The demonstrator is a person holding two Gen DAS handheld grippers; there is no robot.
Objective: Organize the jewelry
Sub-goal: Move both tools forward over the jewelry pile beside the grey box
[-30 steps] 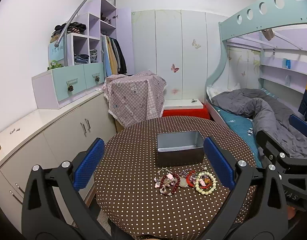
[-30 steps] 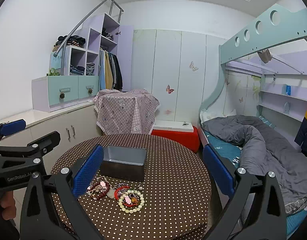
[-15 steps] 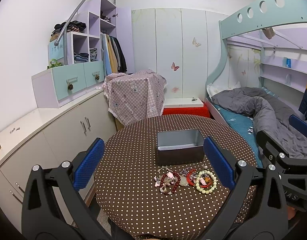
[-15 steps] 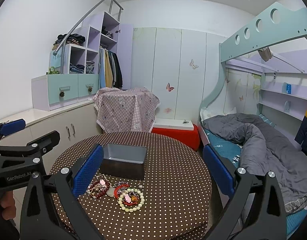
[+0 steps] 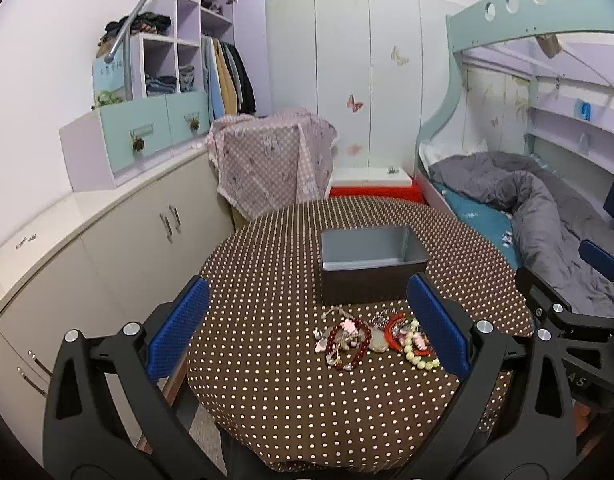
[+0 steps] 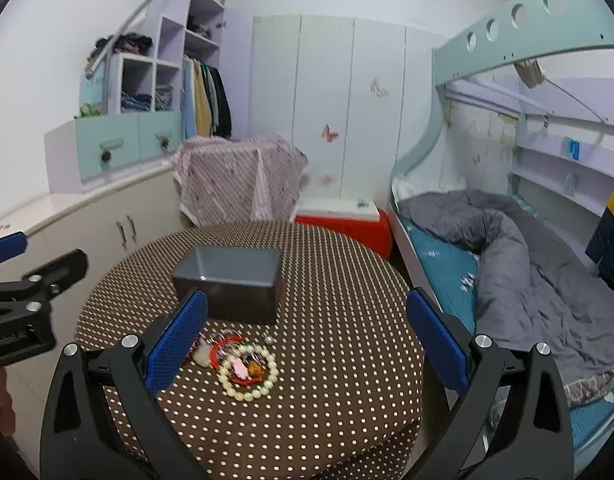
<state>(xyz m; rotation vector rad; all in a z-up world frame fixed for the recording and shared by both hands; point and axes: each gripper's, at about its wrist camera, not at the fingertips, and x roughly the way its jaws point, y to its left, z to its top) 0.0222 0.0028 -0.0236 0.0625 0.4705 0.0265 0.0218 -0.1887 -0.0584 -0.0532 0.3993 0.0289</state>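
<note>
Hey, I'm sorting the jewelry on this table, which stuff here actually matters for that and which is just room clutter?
For the job:
- cream bead bracelet
- dark red bead bracelet
- red bangle
- grey metal tin, empty
- left gripper and right gripper, both open

Just lying about:
- grey duvet
- cloth-covered box
- red crate
- hanging clothes

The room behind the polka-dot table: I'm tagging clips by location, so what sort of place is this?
Most likely a child's bedroom. A pale green bunk bed frame stands over a rumpled grey duvet, an open lilac wardrobe with hanging clothes fills the corner, and butterfly stickers dot the white closet doors.
</note>
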